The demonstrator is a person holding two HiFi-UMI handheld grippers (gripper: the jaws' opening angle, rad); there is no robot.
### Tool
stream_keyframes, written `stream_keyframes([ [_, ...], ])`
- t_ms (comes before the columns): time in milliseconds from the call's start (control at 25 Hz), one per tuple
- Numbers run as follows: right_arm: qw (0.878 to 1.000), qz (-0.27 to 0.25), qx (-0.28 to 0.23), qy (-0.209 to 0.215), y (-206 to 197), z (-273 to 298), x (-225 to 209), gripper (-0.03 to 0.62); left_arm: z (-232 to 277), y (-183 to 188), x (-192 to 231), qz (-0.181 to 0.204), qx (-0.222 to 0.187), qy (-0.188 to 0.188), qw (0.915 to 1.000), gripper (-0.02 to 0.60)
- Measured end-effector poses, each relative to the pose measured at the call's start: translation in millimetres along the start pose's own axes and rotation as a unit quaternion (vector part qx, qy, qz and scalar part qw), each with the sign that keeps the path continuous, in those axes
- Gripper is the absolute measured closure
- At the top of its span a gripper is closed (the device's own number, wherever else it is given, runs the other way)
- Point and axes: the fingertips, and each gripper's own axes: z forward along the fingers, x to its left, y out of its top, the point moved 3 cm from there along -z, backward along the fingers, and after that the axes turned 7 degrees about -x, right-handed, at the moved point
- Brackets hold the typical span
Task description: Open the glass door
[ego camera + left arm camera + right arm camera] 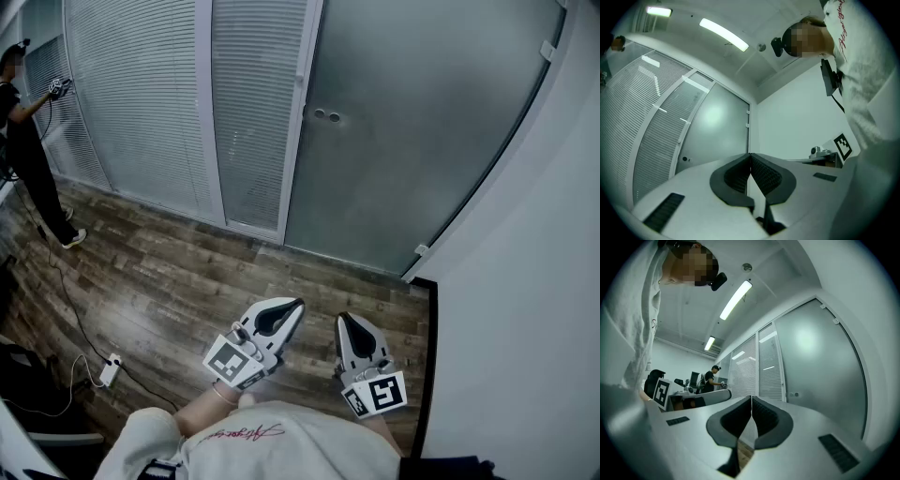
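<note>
A frosted glass door (412, 131) stands ahead, with two small round fittings (327, 116) near its left edge and hinges on its right edge. The same door (717, 131) shows in the left gripper view and, as the frosted panel (815, 366), in the right gripper view. My left gripper (296, 305) and right gripper (342, 319) hang low over the wood floor, well short of the door. Both are shut with nothing between their jaws, tips meeting in the left gripper (750, 154) view and the right gripper (751, 398) view.
Glass panels with white blinds (141, 103) run left of the door. A person in black (28, 141) stands at the far left by those panels. A white wall (525, 309) closes the right side. A power strip (109, 371) and cables lie on the floor at lower left.
</note>
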Motion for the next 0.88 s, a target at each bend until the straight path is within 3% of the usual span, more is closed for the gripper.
stream_keyframes([
  [880, 1.0, 0.009, -0.023, -0.017, 4.2, -12.5, -20.0, 0.572, 16.8, -5.1, -13.0, 0.006, -0.005, 0.001, 1.0, 0.569],
])
